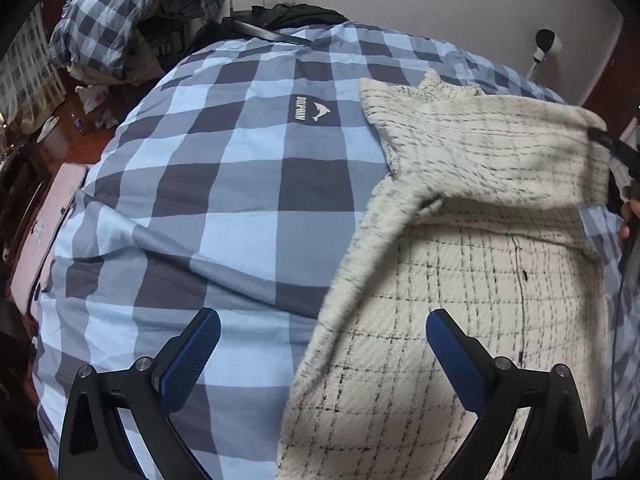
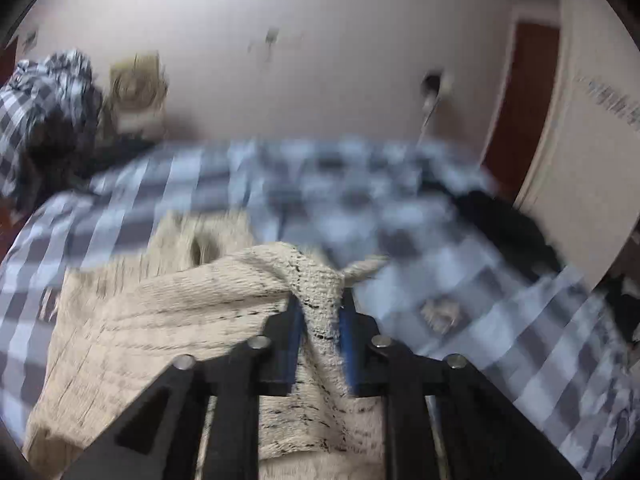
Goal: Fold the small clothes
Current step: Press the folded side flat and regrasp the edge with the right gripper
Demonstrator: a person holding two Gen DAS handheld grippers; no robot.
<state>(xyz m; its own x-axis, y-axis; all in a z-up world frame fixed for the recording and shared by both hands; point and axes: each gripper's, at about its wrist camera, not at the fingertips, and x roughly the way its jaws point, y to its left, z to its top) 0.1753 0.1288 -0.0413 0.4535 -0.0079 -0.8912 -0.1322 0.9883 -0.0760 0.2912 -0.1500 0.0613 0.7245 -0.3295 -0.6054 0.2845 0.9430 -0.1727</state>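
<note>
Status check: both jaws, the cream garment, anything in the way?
Left gripper open, empty, above the cream checked garment. Right gripper shut on a bunched fold, lifting it. Checked bedspread around it clear.

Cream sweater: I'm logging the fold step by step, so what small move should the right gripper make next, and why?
Probably carry the pinched edge across and lay it on the flat part. The right gripper is shut on a bunch of the cream sweater, lifting one side over the rest on the checked bedcover, while the left gripper hangs open, holding nothing.
</note>
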